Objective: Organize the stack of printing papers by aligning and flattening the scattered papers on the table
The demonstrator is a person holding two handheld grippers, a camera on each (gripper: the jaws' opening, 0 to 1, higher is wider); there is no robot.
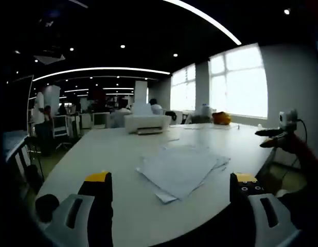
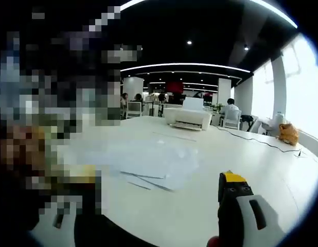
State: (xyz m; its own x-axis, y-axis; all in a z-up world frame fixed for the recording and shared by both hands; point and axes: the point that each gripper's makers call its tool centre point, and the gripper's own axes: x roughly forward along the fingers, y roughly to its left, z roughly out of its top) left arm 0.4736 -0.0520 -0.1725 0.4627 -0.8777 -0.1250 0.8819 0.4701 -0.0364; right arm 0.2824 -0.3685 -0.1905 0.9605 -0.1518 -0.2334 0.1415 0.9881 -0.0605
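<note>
With my left gripper (image 1: 172, 198) spread wide and empty above the white table (image 1: 107, 154), I would approach the fanned papers (image 1: 182, 170) lying mid-table from both sides, then square their edges; I cannot tell my right gripper's (image 2: 159, 200) opening.

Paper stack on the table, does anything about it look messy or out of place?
Yes. The paper stack lies fanned out on the white table: sheets are rotated against each other, with corners and edges sticking out on the near side instead of lining up.
</note>
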